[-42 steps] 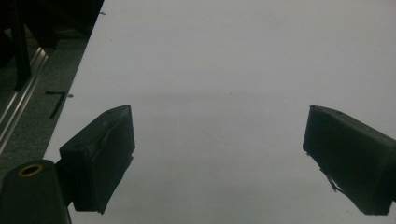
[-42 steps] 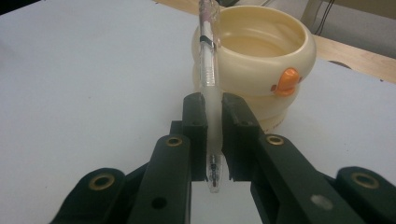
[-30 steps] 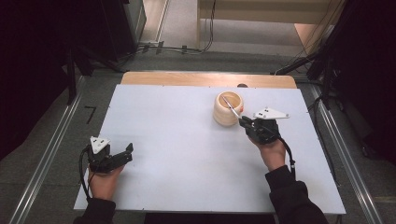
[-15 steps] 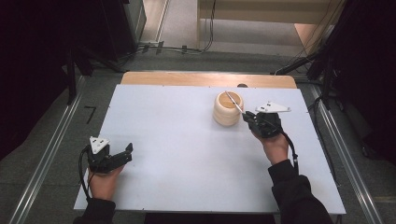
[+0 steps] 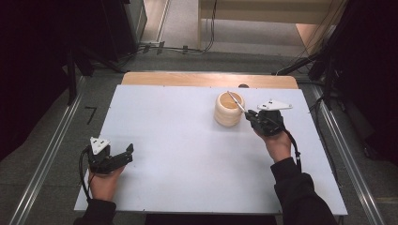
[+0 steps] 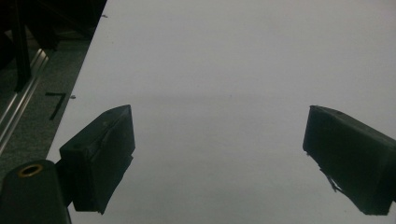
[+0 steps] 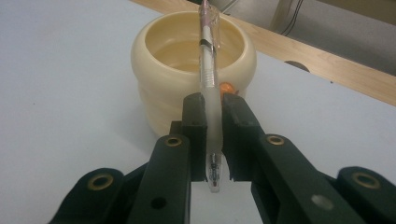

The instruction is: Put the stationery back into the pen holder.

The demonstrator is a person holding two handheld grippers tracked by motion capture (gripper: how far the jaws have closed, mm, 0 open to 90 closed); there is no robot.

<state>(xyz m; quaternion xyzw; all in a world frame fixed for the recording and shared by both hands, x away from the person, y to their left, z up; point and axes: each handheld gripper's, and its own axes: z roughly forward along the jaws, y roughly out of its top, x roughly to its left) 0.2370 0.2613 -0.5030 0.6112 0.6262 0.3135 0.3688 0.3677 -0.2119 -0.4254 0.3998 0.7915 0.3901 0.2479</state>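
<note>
Gripping a translucent pen point(image 7: 208, 100) near its tip end, my right gripper point(image 7: 212, 126) holds it slanted with the clip end reaching out over the mouth of a cream ribbed pot point(image 7: 187, 79), which stands toward the far right of the white bench point(image 5: 178, 140), close to its wooden back edge. My jaws are clamped on the barrel from both sides, low on the pen, so most of its length is free ahead of them; I judge that grip is chosen to let the pen be lowered or tipped into the pot without my jaws meeting the rim. In the high view the right gripper point(image 5: 251, 114) sits just beside the pot point(image 5: 228, 110), the pen point(image 5: 236, 101) crossing its rim. My left gripper point(image 5: 123, 154) rests at the near left of the bench, well apart from the pot, jaws spread wide with nothing between them, apparently kept out of the way while the right hand works alone.
</note>
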